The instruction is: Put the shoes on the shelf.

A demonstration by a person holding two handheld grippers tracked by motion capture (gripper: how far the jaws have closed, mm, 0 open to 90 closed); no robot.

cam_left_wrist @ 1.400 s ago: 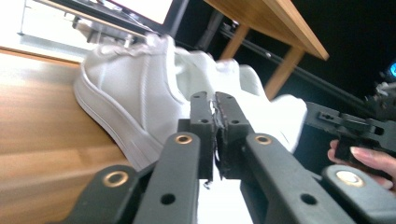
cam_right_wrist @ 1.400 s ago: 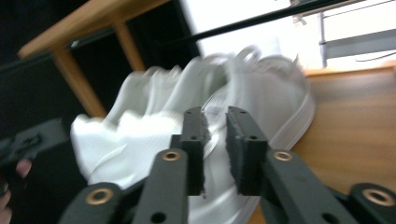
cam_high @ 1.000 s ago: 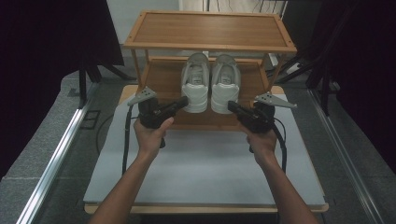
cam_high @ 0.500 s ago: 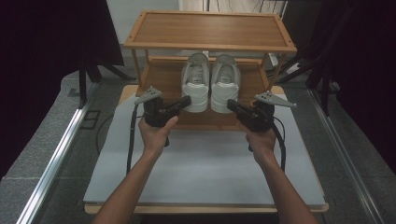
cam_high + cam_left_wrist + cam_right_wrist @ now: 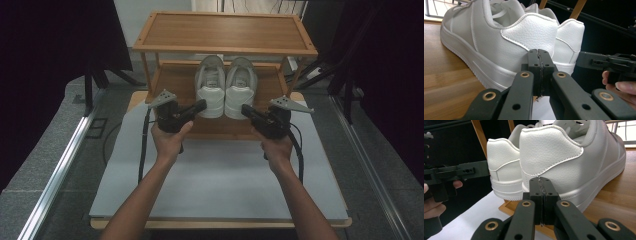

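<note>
While held low over the white table [image 5: 215, 185], left gripper [image 5: 200, 105] pointing toward 2 o'clock, jaws pressed flat together with nothing between them. Tip just beside the heel of the left shoe [image 5: 210, 86], at about 7 o'clock from it; touching or not, cannot tell. Both white shoes side by side on the lower board of the wooden rack [image 5: 175, 80], toes toward 12 o'clock, heels at the front edge. Right shoe [image 5: 241, 86] touching its mate. Right gripper [image 5: 247, 110] pointing toward 10 o'clock, jaws also squeezed together and holding nothing, tip just beside that shoe's heel at 5 o'clock.
</note>
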